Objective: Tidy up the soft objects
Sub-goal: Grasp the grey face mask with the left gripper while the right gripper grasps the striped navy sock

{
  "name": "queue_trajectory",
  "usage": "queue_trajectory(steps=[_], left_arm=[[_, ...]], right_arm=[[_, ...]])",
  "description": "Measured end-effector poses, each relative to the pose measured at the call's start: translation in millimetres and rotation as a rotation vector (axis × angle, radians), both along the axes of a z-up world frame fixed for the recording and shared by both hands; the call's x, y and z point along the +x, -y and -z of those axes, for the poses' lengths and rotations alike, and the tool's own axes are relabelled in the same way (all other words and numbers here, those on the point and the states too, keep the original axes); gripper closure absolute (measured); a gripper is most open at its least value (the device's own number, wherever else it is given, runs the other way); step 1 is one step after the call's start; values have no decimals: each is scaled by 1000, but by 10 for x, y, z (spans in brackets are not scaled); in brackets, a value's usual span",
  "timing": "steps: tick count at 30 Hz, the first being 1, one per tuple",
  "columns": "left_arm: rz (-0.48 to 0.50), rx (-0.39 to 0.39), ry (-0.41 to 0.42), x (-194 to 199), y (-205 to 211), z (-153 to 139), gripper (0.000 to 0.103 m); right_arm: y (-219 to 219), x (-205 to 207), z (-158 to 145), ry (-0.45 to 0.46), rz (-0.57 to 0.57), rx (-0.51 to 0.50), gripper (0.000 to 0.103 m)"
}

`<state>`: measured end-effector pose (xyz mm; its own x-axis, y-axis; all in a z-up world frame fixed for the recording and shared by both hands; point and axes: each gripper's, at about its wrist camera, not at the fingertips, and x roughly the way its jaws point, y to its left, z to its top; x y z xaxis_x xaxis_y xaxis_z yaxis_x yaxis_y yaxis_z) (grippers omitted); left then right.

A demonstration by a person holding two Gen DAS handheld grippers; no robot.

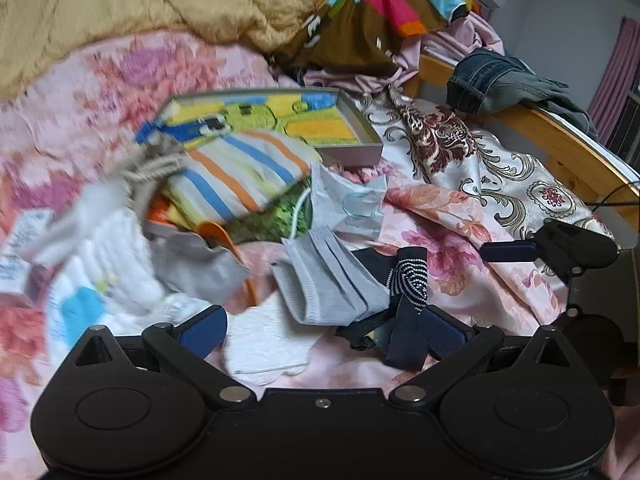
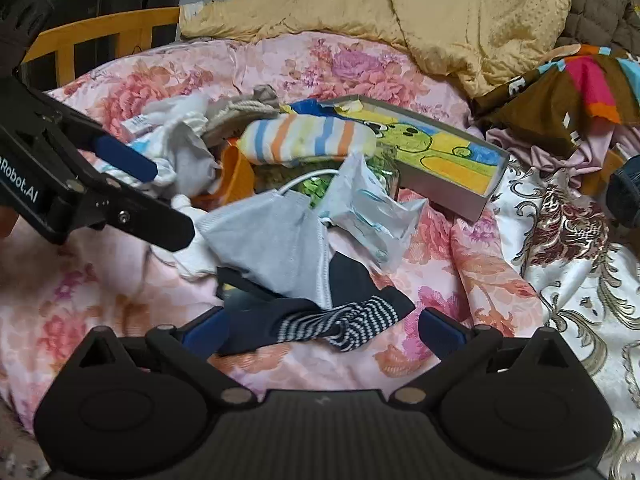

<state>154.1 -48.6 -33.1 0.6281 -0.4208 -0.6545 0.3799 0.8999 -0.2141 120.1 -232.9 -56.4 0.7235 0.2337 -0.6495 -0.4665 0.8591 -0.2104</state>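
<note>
A navy sock with a white-striped toe (image 2: pixel 340 326) lies on the floral bedsheet (image 2: pixel 120 320), between the wide-apart fingers of my open right gripper (image 2: pixel 324 332). My left gripper (image 1: pixel 324 334) is open too, low over a white sock (image 1: pixel 268 344) and a grey face mask (image 1: pixel 332 280), with the navy sock (image 1: pixel 408 288) by its right finger. Behind them a pile holds a pastel-striped sock (image 2: pixel 308 140), a wrapped mask (image 2: pixel 372 208) and white cloths (image 1: pixel 112 256). A grey box (image 2: pixel 452 192) with a colourful towel inside sits at the back. The left gripper (image 2: pixel 172 204) also shows at the left of the right wrist view.
A beige quilt (image 1: pixel 160 0) covers the back of the bed. A brown multicolour blanket (image 1: pixel 380 12) and pink cloth lie at the right. Jeans (image 1: pixel 500 80) hang on the wooden bed frame (image 1: pixel 560 148). A patterned satin cover (image 2: pixel 568 248) spreads at the right.
</note>
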Motion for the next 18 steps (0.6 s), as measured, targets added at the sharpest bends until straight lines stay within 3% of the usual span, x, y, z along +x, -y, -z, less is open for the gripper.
queue_trajectory(steps=[6,10,18], left_arm=[[-45,-76,-101,235,36,208,1],[-64,-172,-166,368,2,304,3],[-82,-298,-217,557,5,431,8]], right_arm=[[177,254,104,-64,-19,113,0],[303,423,162,-130,-39,193,0],[344,718,301,-174,-50,223,0]])
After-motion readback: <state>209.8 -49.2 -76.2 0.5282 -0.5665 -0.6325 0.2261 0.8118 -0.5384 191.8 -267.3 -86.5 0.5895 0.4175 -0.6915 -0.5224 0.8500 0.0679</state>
